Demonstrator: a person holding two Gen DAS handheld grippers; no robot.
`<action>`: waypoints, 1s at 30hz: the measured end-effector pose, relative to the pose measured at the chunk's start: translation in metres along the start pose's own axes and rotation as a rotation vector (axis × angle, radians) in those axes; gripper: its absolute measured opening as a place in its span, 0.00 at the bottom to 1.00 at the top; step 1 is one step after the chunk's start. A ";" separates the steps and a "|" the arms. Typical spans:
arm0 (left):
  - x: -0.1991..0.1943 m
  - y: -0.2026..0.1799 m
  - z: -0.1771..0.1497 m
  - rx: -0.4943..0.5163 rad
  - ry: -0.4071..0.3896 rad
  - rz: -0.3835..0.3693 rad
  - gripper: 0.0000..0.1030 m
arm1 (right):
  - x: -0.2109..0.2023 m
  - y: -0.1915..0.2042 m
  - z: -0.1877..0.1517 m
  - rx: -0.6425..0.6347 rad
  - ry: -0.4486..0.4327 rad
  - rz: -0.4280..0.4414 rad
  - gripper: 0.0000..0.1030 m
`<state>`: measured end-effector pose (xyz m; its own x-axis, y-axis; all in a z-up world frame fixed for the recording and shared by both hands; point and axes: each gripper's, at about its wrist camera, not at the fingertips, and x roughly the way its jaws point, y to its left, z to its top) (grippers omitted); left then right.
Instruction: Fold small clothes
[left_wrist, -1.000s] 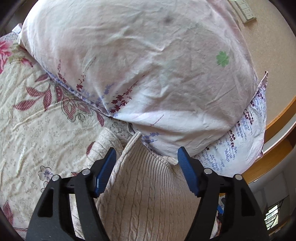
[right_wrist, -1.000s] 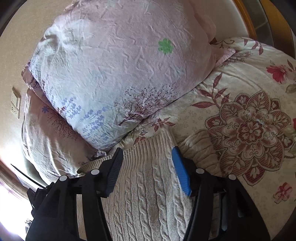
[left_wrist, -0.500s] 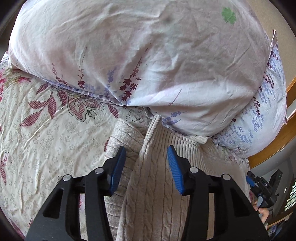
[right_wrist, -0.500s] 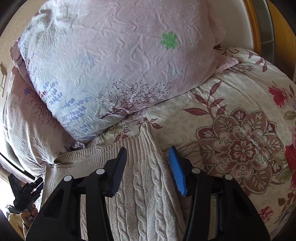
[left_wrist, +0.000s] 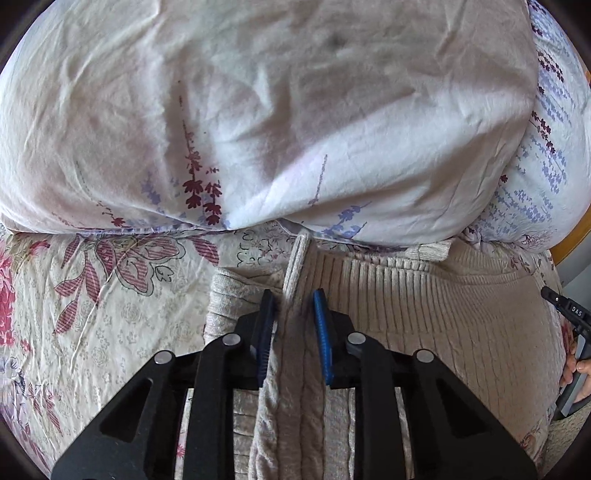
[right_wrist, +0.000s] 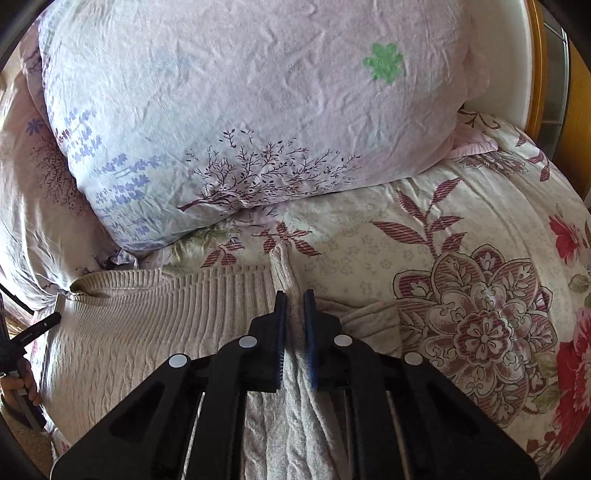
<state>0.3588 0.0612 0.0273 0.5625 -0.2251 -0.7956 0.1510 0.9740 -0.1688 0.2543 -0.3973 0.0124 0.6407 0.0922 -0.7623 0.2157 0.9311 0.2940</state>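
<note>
Two pinched ridges of knit tell me where I stand: each of my grippers has gathered a fold of the beige cable-knit sweater (left_wrist: 424, 314), which lies flat on the floral bedspread (left_wrist: 110, 314) with its ribbed hem (right_wrist: 192, 291) just below the stacked pillows (right_wrist: 240, 110). My right gripper (right_wrist: 294, 310) is clenched on a raised ridge of fabric at the sweater's corner near the hem; the blue pads (right_wrist: 309, 332) press the knit flat between them. My left gripper (left_wrist: 293, 310) is closing on the matching ridge at the other side, the fabric already standing up between its pads (left_wrist: 323, 332), with a narrow gap showing beside the cloth.

I judge this to be the grasp before the first fold. To do it well, I should let the left jaws finish seating before lifting, so both sides carry equal tension. The knit is thick and stretchy, so a shallow pinch could slip out; I want both layers caught, not the top one alone. Then I should raise both hands together and evenly, clearing the pillows, keeping the hem straight between them so that the fold line comes out square and not skewed. The loose sleeve (right_wrist: 373, 317) beside my right gripper could drag along, so I should watch it.
</note>
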 end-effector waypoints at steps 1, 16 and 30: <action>-0.001 0.001 -0.001 0.006 -0.003 0.008 0.20 | 0.000 0.001 0.000 -0.008 -0.004 -0.008 0.10; -0.011 -0.005 0.006 0.017 -0.100 0.019 0.06 | -0.003 -0.001 0.016 -0.013 -0.054 -0.018 0.07; 0.013 -0.003 0.005 -0.040 -0.066 0.111 0.11 | 0.019 -0.004 0.021 0.051 0.015 -0.177 0.08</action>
<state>0.3697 0.0556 0.0208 0.6261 -0.1158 -0.7711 0.0534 0.9930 -0.1057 0.2811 -0.4063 0.0086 0.5787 -0.0660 -0.8129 0.3612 0.9144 0.1829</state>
